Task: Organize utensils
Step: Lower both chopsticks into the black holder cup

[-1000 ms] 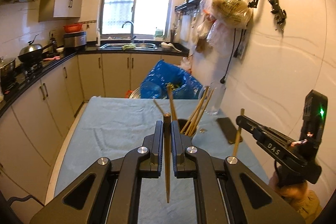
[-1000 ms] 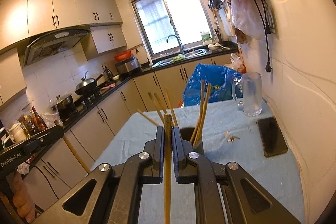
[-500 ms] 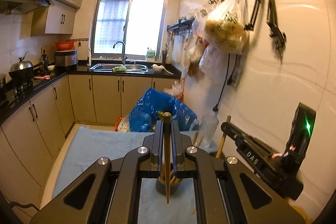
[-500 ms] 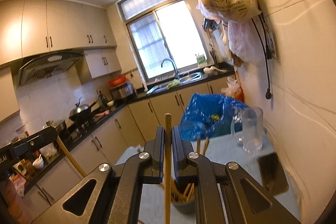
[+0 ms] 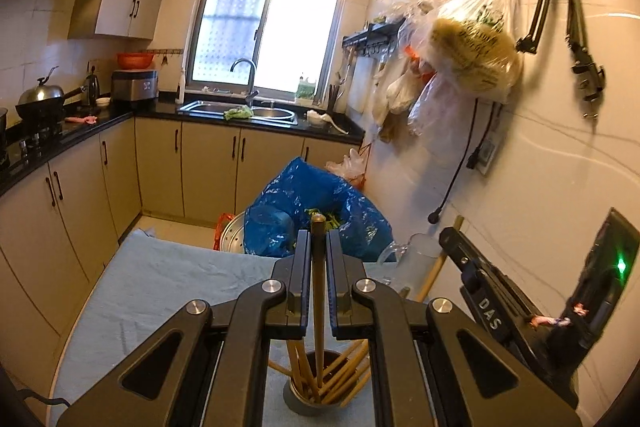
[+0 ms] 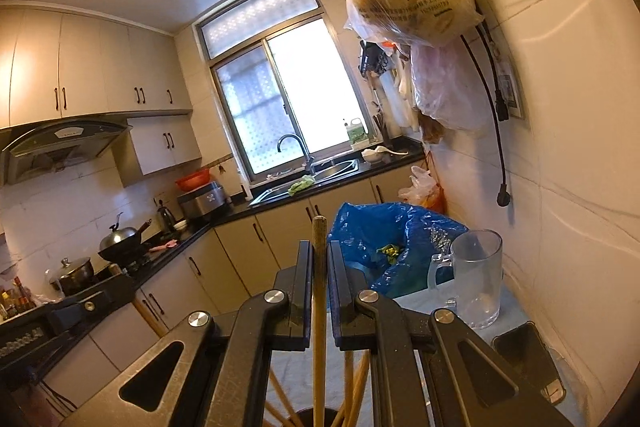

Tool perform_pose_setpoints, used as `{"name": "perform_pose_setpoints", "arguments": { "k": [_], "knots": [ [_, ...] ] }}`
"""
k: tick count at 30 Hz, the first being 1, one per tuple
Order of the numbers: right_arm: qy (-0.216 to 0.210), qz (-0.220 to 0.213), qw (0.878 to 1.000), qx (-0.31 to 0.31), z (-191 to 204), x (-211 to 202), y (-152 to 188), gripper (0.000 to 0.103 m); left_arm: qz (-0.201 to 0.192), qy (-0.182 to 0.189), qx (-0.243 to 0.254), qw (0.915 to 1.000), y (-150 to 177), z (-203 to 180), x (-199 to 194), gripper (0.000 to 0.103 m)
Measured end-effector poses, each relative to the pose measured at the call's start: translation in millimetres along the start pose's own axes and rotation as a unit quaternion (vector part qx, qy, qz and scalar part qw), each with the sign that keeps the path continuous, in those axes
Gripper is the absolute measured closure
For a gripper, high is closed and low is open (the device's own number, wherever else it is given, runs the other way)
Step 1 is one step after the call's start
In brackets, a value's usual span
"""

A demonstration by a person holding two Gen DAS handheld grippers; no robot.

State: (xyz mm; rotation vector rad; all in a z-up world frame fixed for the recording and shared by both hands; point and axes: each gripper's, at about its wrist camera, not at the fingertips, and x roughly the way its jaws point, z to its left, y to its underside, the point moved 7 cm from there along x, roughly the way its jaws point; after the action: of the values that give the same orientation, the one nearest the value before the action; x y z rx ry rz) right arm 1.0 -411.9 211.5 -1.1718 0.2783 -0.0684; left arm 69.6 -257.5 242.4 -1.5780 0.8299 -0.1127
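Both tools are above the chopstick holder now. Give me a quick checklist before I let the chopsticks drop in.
1. Left tool clamped on its chopstick: ok.
2. Right tool clamped on its own chopstick: ok.
3. Left chopstick's lower end inside the holder: ok, it reaches in among the chopsticks already standing there.
4. Right chopstick's lower end over the holder: ok by line, but the tip leaves the right wrist view at its bottom edge, so depth cannot tell.
5. Holder upright on the blue cloth: ok.
6. Glass mug and phone apart from the holder: ok.
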Motion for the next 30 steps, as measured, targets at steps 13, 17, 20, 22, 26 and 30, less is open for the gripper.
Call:
{"name": "perform_pose_setpoints", "arguments": {
  "k": [13,17,20,22,26,30],
  "knots": [
    [-0.008,0.01,1.0,-0.013,1,10,4,0.095,0.025,-0.016,0.015,0.9994,17,6,24,0.096],
    [-0.01,-0.018,0.999,-0.029,11,0,-15,0.095,0.018,-0.018,0.016,0.9996,13,7,21,0.096],
    [-0.001,-0.029,0.999,-0.034,14,2,-14,0.095,0.024,-0.018,0.018,0.9994,15,7,22,0.096],
    [0.006,-0.027,0.999,-0.035,12,7,-5,0.095,0.035,-0.017,0.021,0.999,19,7,25,0.096],
    [0.02,-0.006,0.999,-0.038,5,22,20,0.095,0.048,-0.014,0.029,0.9983,27,4,28,0.096],
    [0.02,0.023,0.999,-0.036,-1,30,42,0.095,0.057,-0.014,0.035,0.9977,36,3,32,0.096]
  ]
}}
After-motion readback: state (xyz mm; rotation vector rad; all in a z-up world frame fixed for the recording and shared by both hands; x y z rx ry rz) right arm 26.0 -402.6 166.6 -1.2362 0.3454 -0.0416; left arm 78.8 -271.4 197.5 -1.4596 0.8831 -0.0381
